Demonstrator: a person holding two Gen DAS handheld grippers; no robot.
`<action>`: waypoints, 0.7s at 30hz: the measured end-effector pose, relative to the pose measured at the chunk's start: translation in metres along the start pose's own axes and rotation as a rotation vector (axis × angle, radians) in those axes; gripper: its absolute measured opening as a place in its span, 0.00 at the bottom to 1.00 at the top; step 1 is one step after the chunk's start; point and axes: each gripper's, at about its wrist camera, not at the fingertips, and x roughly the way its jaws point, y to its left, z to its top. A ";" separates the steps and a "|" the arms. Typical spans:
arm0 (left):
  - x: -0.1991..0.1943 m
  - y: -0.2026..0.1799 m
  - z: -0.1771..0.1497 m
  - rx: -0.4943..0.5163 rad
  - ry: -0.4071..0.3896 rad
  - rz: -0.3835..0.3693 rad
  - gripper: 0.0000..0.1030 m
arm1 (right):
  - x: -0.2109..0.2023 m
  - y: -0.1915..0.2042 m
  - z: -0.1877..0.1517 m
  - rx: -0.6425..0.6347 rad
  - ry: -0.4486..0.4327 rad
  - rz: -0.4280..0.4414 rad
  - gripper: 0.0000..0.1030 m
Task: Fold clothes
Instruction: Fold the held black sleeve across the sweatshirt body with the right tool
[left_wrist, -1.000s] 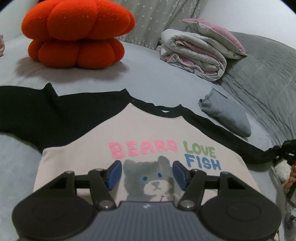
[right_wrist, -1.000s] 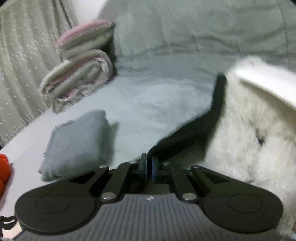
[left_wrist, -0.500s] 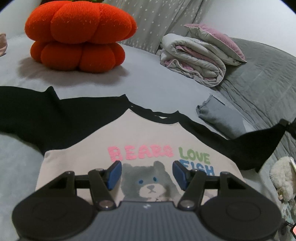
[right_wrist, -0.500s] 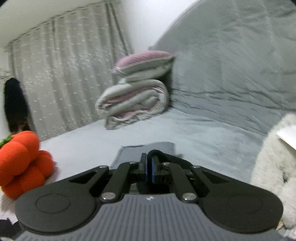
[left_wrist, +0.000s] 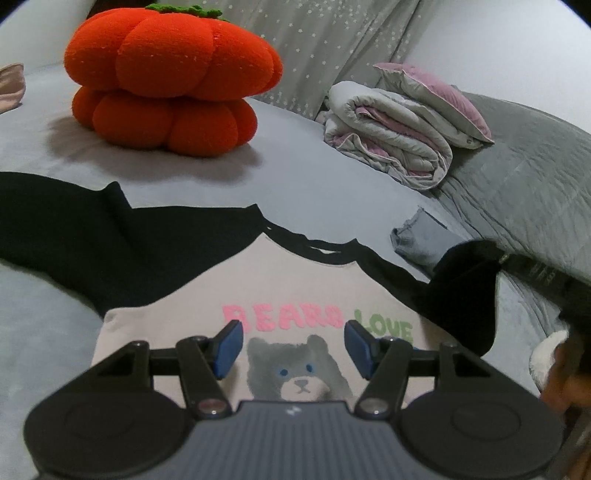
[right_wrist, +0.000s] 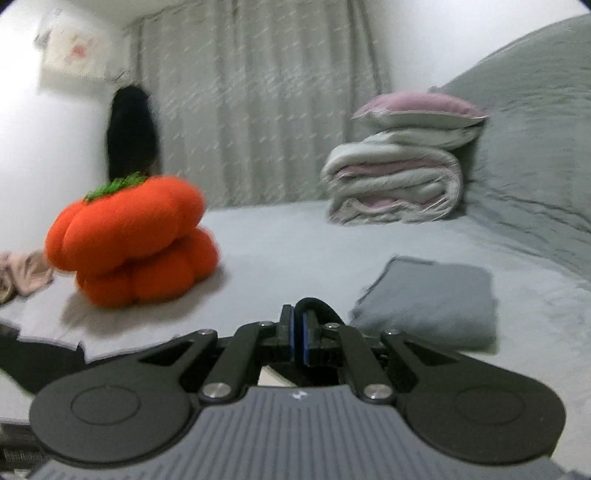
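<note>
**Meanwhile, a sleeve goes up over a crowded bed**

Here the bear-print shirt (left_wrist: 295, 291) lies flat, chest up, on the grey bed sheet (left_wrist: 332, 188), one black sleeve spread to the left. The left gripper (left_wrist: 293, 347) hovers above the print, its blue pads wide apart and empty. The right gripper (right_wrist: 297, 332) is clamped tight on the other black sleeve (left_wrist: 465, 291), held raised off the sheet. Just behind that sleeve sits a folded grey garment (right_wrist: 428, 302). Farther back stand an orange pumpkin cushion (left_wrist: 170, 77) and a rolled quilt (left_wrist: 391, 136) topped by a pillow (left_wrist: 436, 99). Bare sheet lies open between cushion and quilt; a grey coverlet (left_wrist: 524, 177) rises along the right edge.
</note>
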 end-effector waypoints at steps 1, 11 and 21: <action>0.000 0.000 0.000 -0.003 -0.004 0.005 0.60 | 0.004 0.002 -0.005 -0.009 0.023 0.008 0.05; 0.000 0.001 -0.001 0.014 0.003 0.018 0.60 | 0.046 0.014 -0.056 -0.058 0.268 0.070 0.07; -0.001 0.005 0.001 0.001 0.008 0.024 0.60 | 0.036 -0.008 -0.050 0.117 0.355 0.135 0.56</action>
